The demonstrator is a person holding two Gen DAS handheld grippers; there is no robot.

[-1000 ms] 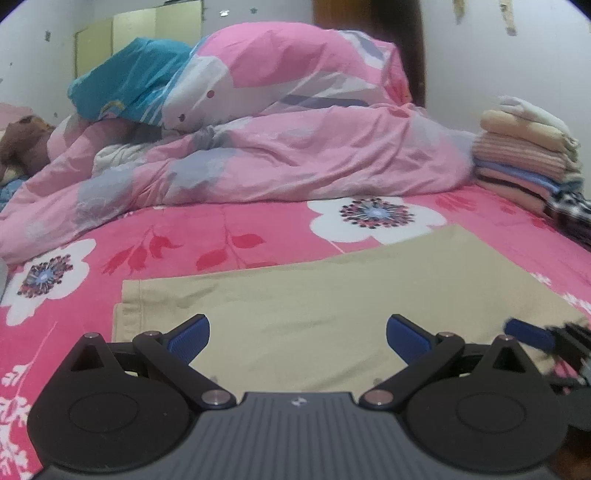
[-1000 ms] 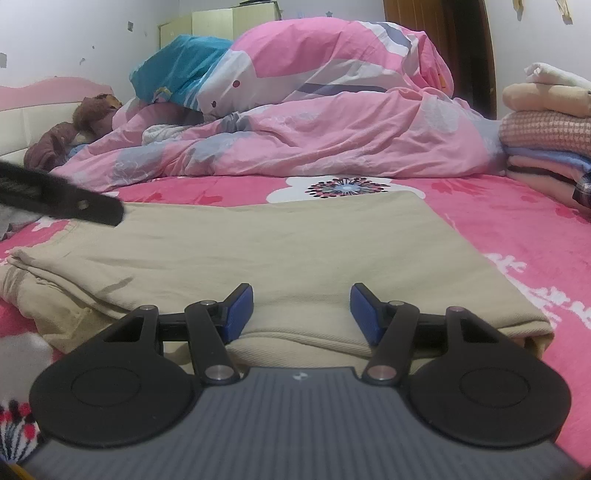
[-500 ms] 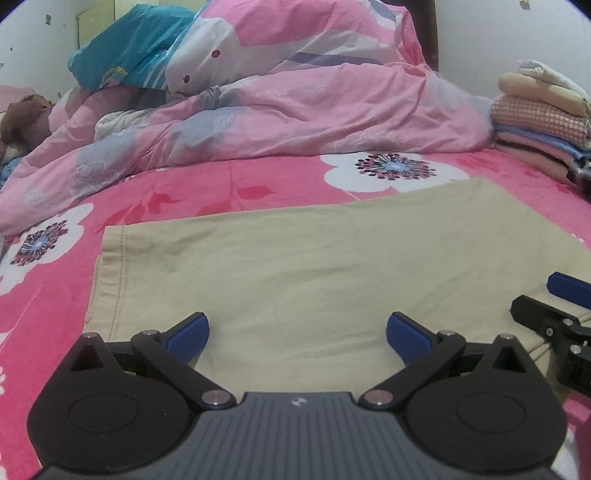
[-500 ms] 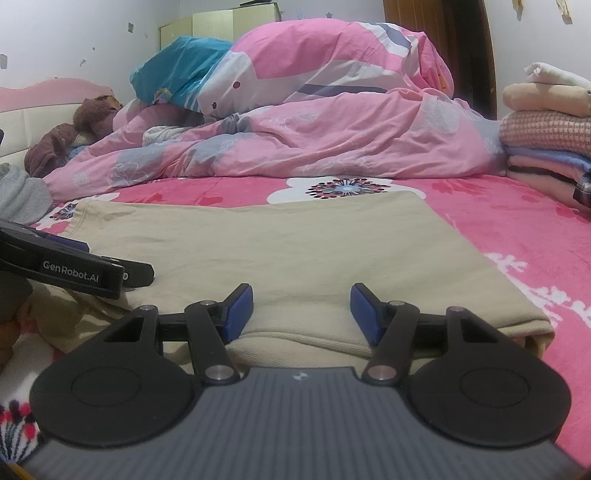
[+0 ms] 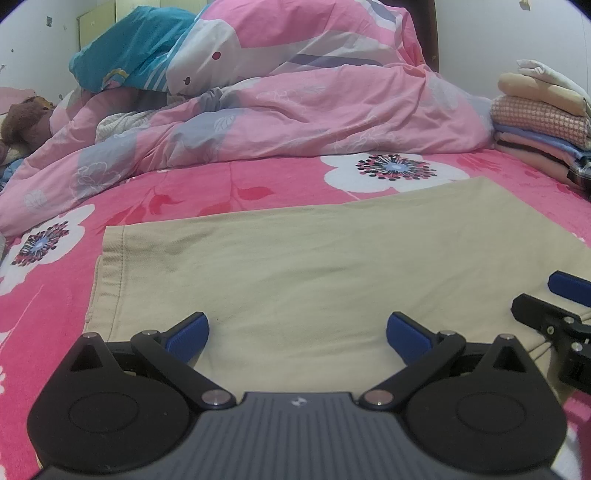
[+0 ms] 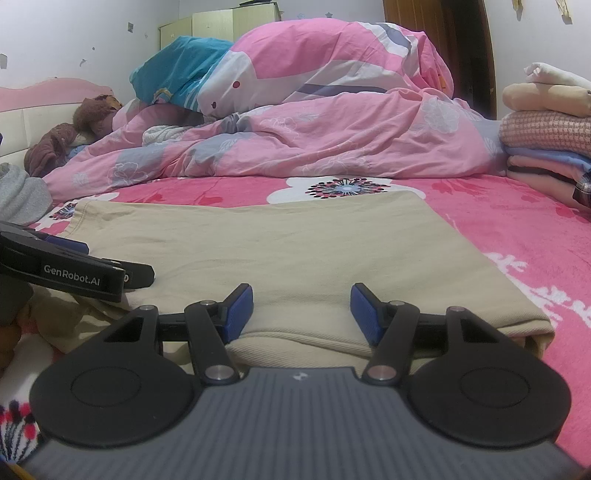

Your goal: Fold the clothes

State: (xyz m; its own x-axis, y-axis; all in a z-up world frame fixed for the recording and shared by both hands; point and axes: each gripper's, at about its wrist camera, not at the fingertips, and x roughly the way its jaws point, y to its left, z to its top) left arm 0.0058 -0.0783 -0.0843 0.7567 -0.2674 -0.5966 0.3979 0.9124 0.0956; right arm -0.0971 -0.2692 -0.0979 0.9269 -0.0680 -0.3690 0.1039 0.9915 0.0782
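Lowered since earlier, the left gripper (image 5: 297, 332) hovers, jaws apart, over the folded beige cotton garment (image 5: 332, 266); right gripper (image 6: 301, 308) jaws apart at its near edge.

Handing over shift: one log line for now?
garment: beige trousers flat on bed | left tongs: open above | right tongs: open, near edge

The room light is soft and even, a little cool, and it makes no glare. Both fisheye views bend strongly at the edges, with dark corners. Only weak shadows lie under the tan cloth (image 5: 332, 266) on the bed (image 6: 517, 236). The middle is sharp; the far wall (image 6: 74, 33) looks slightly soft.
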